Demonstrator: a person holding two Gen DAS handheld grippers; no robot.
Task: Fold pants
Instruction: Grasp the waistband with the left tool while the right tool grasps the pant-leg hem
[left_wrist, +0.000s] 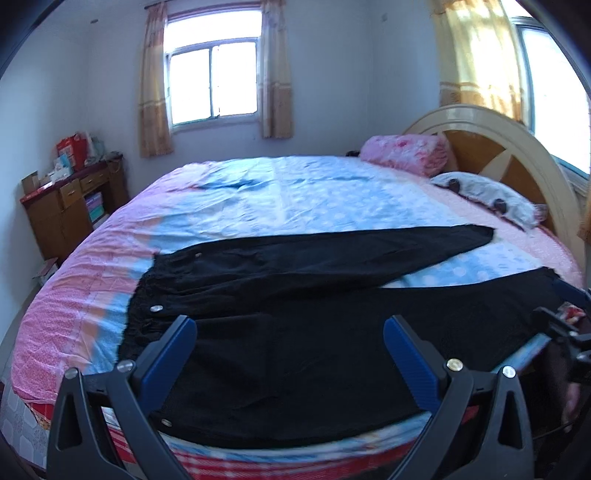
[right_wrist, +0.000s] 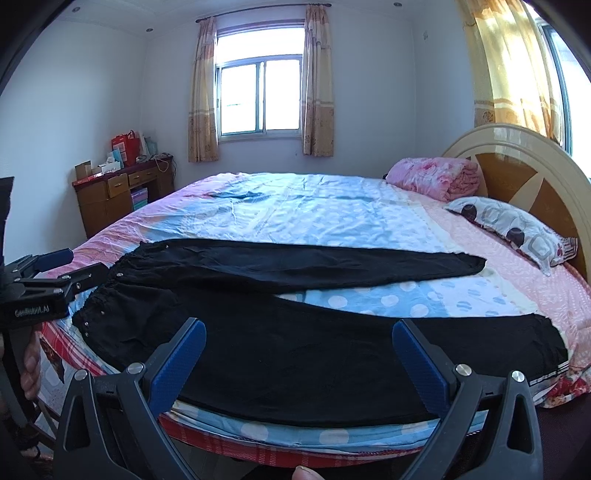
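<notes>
Both my grippers, left (left_wrist: 290, 345) and right (right_wrist: 299, 349), hover with fingers spread wide, holding nothing, over the bed (right_wrist: 332, 218). Black pants (right_wrist: 295, 343) lie flat across its near edge, legs splayed toward the pillow (right_wrist: 517, 229).

From my right tool (right_wrist: 299, 343) I look across black pants (right_wrist: 295, 347) spread flat on the bed (right_wrist: 332, 218), legs splayed apart toward the headboard (right_wrist: 524, 173), waistband to the left. My tool's blue fingers (right_wrist: 181, 365) stand wide apart above the near leg, holding nothing. The left tool (right_wrist: 55, 266) hovers by the waistband.
</notes>
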